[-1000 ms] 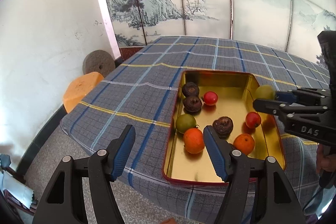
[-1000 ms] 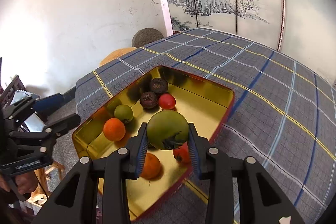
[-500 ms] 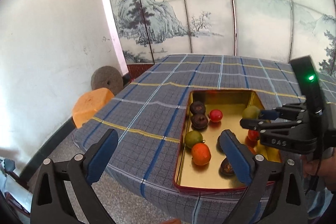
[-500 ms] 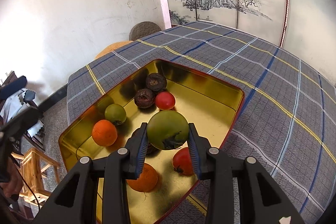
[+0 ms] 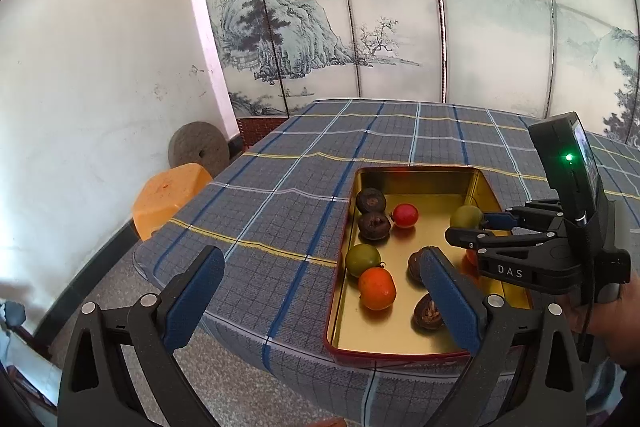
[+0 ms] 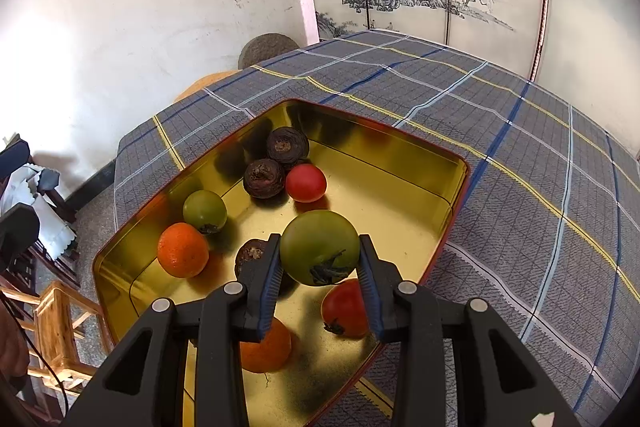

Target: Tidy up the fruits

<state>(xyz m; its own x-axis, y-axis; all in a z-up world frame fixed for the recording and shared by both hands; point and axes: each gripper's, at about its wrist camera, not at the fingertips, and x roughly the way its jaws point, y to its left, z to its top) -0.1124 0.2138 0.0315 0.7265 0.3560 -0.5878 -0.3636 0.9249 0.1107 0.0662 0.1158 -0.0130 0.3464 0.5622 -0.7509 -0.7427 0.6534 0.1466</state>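
A gold tray [image 5: 416, 179] [image 6: 384, 155] with a red rim sits on the checked tablecloth near the table's corner. In it lie dark brown fruits [image 5: 374, 225] [image 6: 264, 178], a red tomato [image 5: 405, 215] [image 6: 306, 183], a small green fruit [image 5: 363, 259] [image 6: 205, 211] and an orange [image 5: 377, 287] [image 6: 183, 249]. My right gripper [image 6: 319, 269] is shut on a green tomato [image 6: 319, 246] [image 5: 466, 216] above the tray's near end. A second red tomato [image 6: 344, 307] and another orange [image 6: 266, 351] lie below it. My left gripper [image 5: 320, 291] stands wide open and empty before the tray's near-left corner.
An orange stool [image 5: 170, 197] and a round millstone [image 5: 198, 150] stand by the white wall to the left of the table. A painted folding screen [image 5: 360, 27] backs the table. A wooden chair [image 6: 60, 327] stands on the floor at the lower left.
My left gripper's jaws spread wide and drew back from the tray, leaving a brown fruit in it. My right gripper sank a little over the tray with the green tomato.
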